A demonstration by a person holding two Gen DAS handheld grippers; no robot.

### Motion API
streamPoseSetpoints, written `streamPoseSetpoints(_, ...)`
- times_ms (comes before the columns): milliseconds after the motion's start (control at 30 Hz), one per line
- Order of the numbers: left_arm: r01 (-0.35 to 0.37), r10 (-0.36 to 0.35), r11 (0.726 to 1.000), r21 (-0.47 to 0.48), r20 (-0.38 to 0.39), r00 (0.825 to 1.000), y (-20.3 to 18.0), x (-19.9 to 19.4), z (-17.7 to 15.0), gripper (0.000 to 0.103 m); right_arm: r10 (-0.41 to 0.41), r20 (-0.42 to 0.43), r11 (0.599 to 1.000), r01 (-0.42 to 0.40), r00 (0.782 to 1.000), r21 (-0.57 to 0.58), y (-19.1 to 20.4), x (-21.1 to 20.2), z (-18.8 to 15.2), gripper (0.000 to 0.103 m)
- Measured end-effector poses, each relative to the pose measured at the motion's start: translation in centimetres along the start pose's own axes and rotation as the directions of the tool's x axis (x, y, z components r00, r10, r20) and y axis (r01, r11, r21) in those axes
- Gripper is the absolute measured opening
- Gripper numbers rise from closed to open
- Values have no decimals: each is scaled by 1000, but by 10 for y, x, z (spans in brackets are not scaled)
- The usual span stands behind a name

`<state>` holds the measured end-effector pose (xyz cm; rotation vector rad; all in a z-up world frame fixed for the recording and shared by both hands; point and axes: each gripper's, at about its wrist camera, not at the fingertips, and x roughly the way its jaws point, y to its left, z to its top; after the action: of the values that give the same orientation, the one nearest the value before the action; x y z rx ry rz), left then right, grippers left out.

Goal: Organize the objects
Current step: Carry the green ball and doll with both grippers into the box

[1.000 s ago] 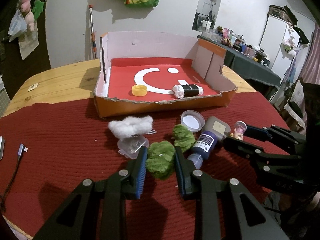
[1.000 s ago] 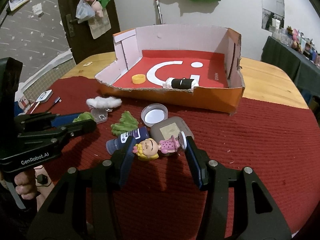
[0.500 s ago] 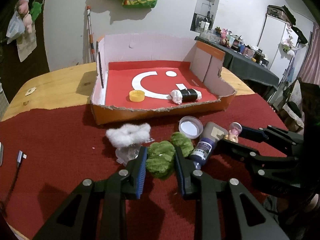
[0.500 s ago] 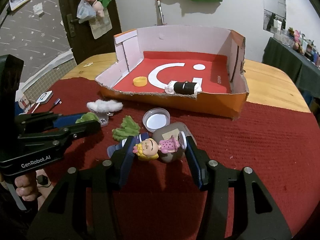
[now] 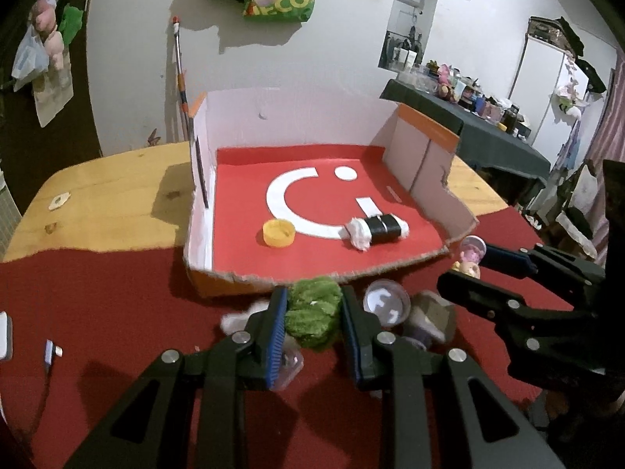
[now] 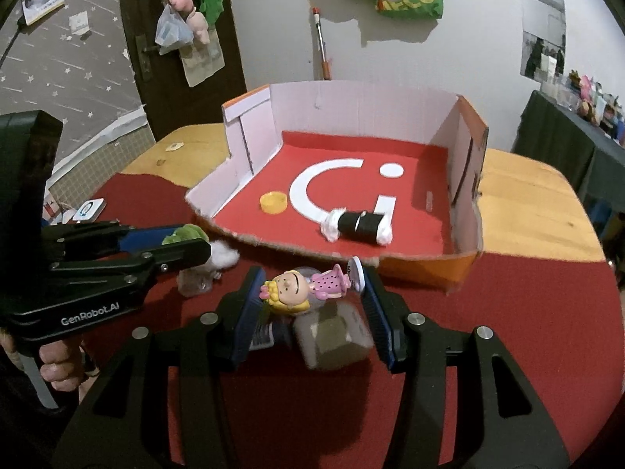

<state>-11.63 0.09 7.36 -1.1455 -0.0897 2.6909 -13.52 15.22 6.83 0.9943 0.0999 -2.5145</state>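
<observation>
On the wooden desk (image 5: 109, 195), half covered by a red cloth (image 6: 508, 332), sits an open cardboard box (image 5: 425, 156) with a red floor, now closer and lower in both views than a second ago. Inside it lie a black roll with white ends (image 5: 377, 230) and a yellow cap (image 5: 278, 233). Both grippers have risen off the cloth toward the box's torn front edge. The left gripper (image 5: 313, 314) has its fingers clenched on a green fuzzy toy (image 5: 312, 312), carried above the cloth. The right gripper (image 6: 312, 293) grasps a small doll in a pink dress (image 6: 304, 287) sideways, lifted over a blurred bottle (image 6: 328, 336) left on the cloth.
</observation>
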Motion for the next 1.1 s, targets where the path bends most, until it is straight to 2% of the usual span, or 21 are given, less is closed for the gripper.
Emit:
streamPoseSetpoints(433, -32, 32, 999, 33, 14, 999, 3, 19, 41, 28, 24, -8, 1000, -24, 1000, 18, -14, 23, 36, 48)
streamPoseSetpoints(1100, -64, 62, 998, -18, -89, 994, 32, 87, 83, 28, -10, -82, 999, 14, 997, 47, -39, 78, 65, 48)
